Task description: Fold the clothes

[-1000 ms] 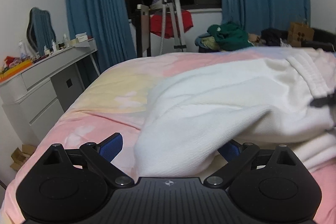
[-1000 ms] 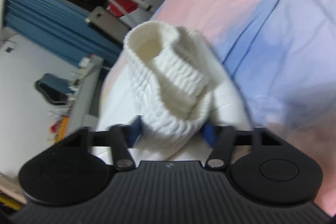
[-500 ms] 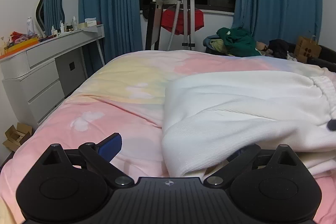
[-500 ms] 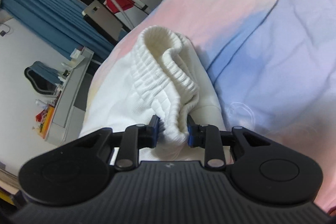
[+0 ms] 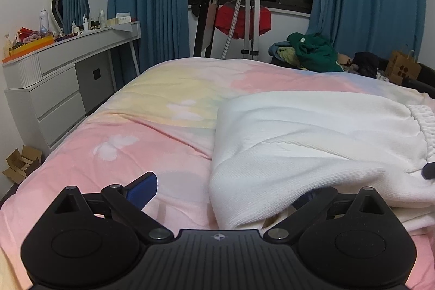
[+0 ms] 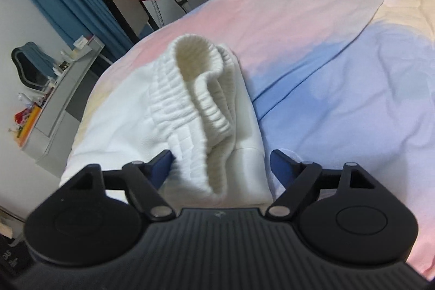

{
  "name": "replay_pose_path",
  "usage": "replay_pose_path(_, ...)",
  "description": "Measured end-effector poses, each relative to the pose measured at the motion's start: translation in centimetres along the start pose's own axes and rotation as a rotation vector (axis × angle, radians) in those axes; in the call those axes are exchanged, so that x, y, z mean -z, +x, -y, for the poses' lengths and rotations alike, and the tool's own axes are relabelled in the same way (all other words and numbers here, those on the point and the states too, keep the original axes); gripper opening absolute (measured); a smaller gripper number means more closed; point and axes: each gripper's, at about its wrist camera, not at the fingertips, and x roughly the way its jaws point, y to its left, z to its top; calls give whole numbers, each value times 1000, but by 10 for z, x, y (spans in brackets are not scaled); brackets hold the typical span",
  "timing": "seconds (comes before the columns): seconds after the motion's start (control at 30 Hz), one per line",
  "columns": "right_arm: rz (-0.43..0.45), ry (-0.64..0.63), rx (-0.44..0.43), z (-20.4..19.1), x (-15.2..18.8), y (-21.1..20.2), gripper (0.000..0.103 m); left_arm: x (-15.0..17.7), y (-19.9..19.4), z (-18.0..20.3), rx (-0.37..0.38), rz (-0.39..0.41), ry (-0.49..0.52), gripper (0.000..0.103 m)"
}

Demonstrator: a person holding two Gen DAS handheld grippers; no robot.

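Note:
A white knit garment (image 5: 312,143) lies folded over on the pastel bedspread (image 5: 152,143). My left gripper (image 5: 225,189) is open at its near left corner; the cloth's edge drapes over the right finger and the left blue pad (image 5: 142,188) is bare. In the right wrist view the garment's ribbed waistband (image 6: 201,99) bunches up between the wide-open jaws of my right gripper (image 6: 223,165), which no longer pinch it.
A grey dresser (image 5: 62,80) with bottles stands left of the bed. A garment steamer stand (image 5: 244,12) and blue curtains are at the window. A pile of green clothes (image 5: 312,50) and a cardboard box (image 5: 402,69) lie beyond the far edge.
My right gripper closed on the waistband half a second ago and has opened again. The left side of the garment has dropped flat onto the bed and my left gripper has lowered.

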Motion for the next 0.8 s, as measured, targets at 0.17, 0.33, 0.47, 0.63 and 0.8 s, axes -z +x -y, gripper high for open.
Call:
replay_pose_path(0.17,-85,130,-99,23,-1,30,95,-2,1,-1,5,-8,-6,100)
replay_pose_path(0.33,-111,142,-142,25,2,44,101,-5,2,-7,39,-38,-18,99)
replay_pose_path(0.47,-110,110,-151,22,4,45,83,-12,-2,-18,121,-77,-32,99)
replay_pose_path(0.63,-97,86,-137,17,4,36,65,-19,-21,-41,283,-73,-105,101)
replay_pose_path(0.8,-77,87,-126,15,4,30,59,-27,-27,-66,429,-38,-265,103)
